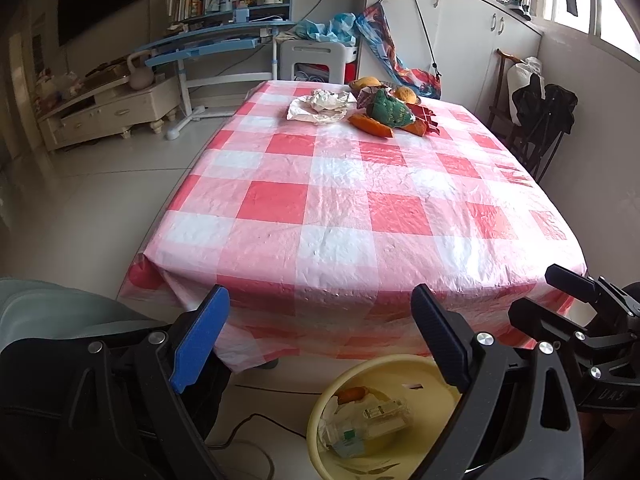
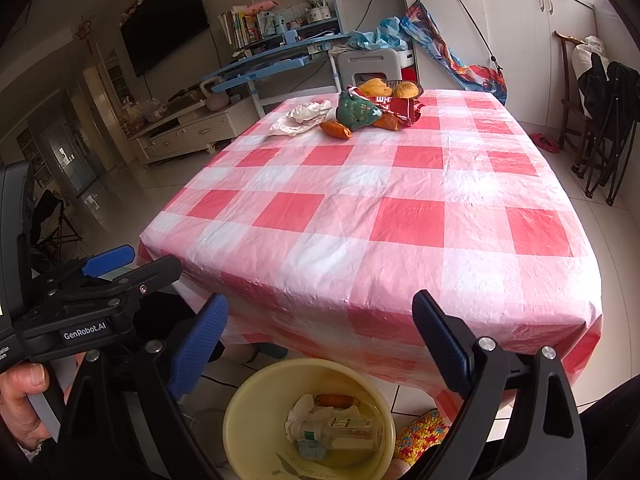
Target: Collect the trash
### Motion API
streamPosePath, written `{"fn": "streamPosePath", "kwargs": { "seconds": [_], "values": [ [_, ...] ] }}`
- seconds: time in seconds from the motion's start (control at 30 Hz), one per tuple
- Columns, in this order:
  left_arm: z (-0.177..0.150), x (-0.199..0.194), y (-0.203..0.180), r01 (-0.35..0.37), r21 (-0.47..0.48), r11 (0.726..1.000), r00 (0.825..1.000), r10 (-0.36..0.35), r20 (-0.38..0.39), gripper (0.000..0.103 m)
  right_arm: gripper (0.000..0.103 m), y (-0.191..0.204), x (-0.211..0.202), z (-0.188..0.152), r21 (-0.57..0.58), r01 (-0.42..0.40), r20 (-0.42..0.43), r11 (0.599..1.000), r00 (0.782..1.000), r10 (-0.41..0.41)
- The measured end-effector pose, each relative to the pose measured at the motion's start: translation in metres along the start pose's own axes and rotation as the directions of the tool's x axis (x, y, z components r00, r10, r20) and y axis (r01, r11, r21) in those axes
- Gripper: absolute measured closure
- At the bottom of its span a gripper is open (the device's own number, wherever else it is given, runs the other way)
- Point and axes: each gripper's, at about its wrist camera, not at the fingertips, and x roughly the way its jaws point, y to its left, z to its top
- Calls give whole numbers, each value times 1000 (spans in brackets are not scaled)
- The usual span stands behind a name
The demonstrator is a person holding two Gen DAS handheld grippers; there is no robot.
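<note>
A yellow bin (image 1: 332, 400) (image 2: 240, 408) stands on the floor in front of the table, holding a plastic bottle (image 2: 340, 434), crumpled tissue and an orange peel. On the far end of the checked tablecloth (image 1: 340, 200) (image 2: 380, 208) lie crumpled white paper (image 1: 320, 106) (image 2: 300, 118), a green wrapper (image 1: 390, 110) (image 2: 354, 112), a red wrapper (image 1: 426, 118) (image 2: 402, 108) and orange peels (image 1: 370, 125) (image 2: 336, 129). My left gripper (image 1: 320, 344) is open and empty above the bin. My right gripper (image 2: 320, 344) is open and empty above the bin too.
A basket of mangoes (image 2: 394, 88) sits at the table's far edge. A blue desk (image 1: 216, 40), a white stool (image 1: 312, 60), a TV cabinet (image 1: 108, 108) and white cupboards stand behind. A dark chair with clothes (image 2: 600, 120) is right of the table. A cable lies on the floor by the bin.
</note>
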Motion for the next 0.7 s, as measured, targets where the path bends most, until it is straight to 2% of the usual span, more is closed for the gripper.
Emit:
{"fn": "streamPosePath", "kwargs": {
  "seconds": [0.7],
  "values": [
    [2, 0, 8, 1, -48, 999, 1000, -1, 3, 14, 13, -3, 0, 0, -2, 4, -1, 1000, 1000, -4]
  ]
}}
